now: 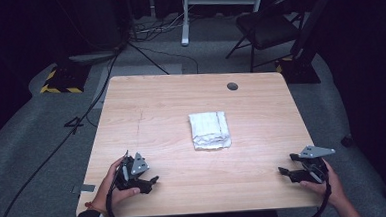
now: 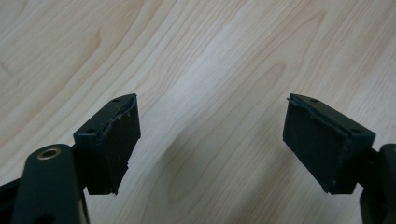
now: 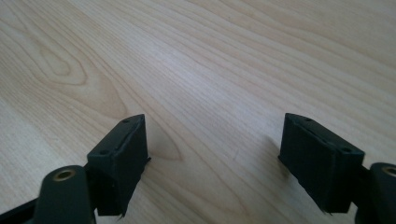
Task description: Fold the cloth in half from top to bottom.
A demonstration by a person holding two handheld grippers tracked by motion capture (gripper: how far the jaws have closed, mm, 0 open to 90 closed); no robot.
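my left claw [image 1: 145, 180] and right claw [image 1: 287, 164] rest spread near the front corners of the pale wood-grain bench [image 1: 156, 105]; the folded white cloth [image 1: 209, 130], soft and rectangular, lies mid-bench.

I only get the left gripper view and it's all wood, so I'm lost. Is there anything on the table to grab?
Observer: Yes, a folded white cloth lies near the middle of the table.
Operator: Where's my other gripper?
Observer: The right gripper rests open near the table's front right corner.
Operator: Is anything touching the cloth?
Observer: No, the left gripper is at the front left, apart from it too.
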